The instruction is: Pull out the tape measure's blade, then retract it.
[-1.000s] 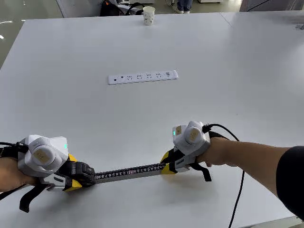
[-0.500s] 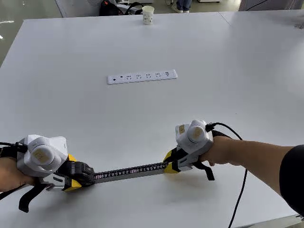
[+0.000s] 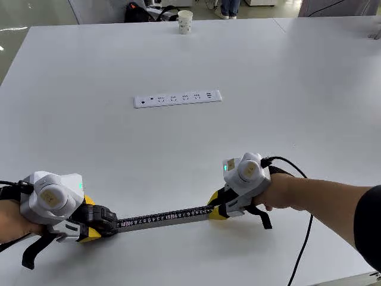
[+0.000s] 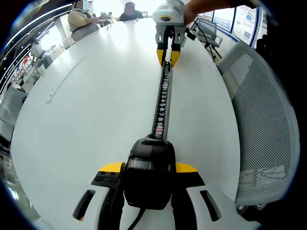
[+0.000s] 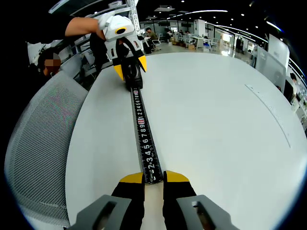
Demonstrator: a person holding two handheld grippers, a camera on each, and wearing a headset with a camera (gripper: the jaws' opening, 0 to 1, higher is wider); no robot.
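The tape measure's black case (image 3: 101, 218) sits low over the white table (image 3: 196, 143) at the near left, and my left gripper (image 3: 90, 224) is shut on it; the case (image 4: 149, 170) lies between the yellow-tipped fingers in the left gripper view. Its dark numbered blade (image 3: 164, 215) runs right, just above the tabletop, to my right gripper (image 3: 215, 211), which is shut on the blade's end. In the right gripper view the blade (image 5: 144, 139) stretches from my right gripper (image 5: 153, 179) away to the case (image 5: 132, 72). In the left gripper view the blade (image 4: 162, 98) leads off to the right gripper (image 4: 168, 56).
A white power strip (image 3: 178, 98) lies flat at the table's middle. A paper cup (image 3: 185, 21) stands at the far edge. A black cable (image 3: 300, 238) trails from the right gripper off the near edge. A mesh chair (image 4: 259, 120) stands beside the table.
My right gripper has moved a little further right with the blade's end, so slightly more blade is out. The left gripper and case have stayed in place.
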